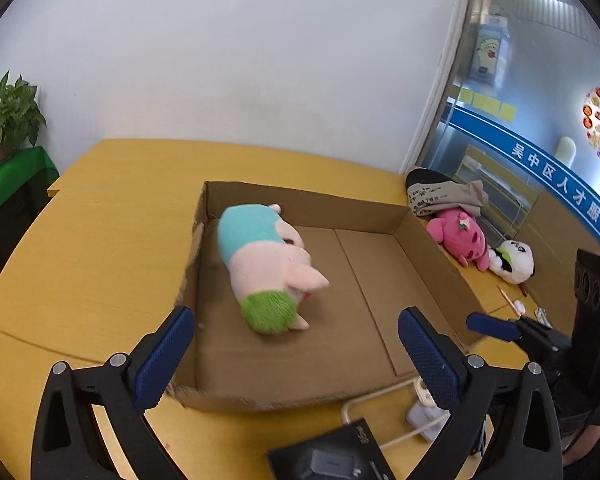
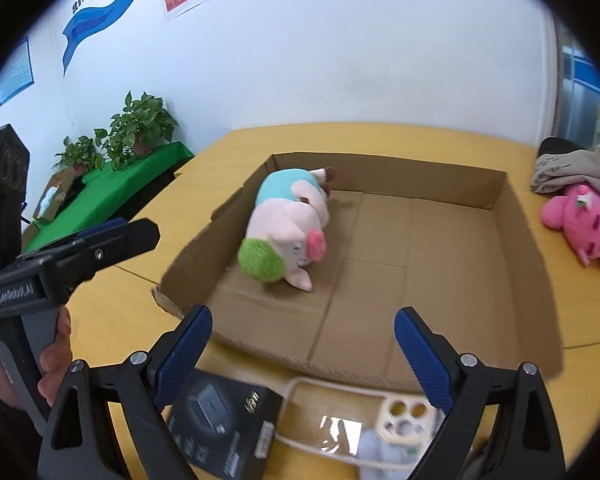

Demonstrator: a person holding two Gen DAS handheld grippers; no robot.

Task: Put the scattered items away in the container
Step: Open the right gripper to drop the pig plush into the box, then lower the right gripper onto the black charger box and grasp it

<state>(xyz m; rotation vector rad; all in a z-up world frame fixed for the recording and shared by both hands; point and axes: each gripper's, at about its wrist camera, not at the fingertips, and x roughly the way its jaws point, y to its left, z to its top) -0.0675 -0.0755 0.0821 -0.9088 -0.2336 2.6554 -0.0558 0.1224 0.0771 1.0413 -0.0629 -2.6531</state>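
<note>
An open cardboard box (image 1: 432, 256) (image 2: 516, 216) lies on the yellow table. A plush pig (image 1: 264, 256) (image 2: 288, 224) with a teal shirt and green hair lies on its side in the box's left half, free of both grippers. My left gripper (image 1: 295, 314) hangs over the box's near edge, open and empty, with the pig just beyond its fingertips. My right gripper (image 2: 304, 314) is open and empty too, above the near wall. A pink plush (image 1: 460, 240) (image 2: 580, 228) and a white panda plush (image 1: 514, 260) lie outside, right of the box.
A black carton (image 2: 220, 420) (image 1: 340, 456), a clear phone case (image 2: 404, 412) and a white cable (image 1: 384, 400) lie on the table (image 1: 100, 240) before the box. Folded cloth (image 2: 572, 172) sits behind the pink plush. Potted plants (image 2: 144, 124) stand on a green stand at the left.
</note>
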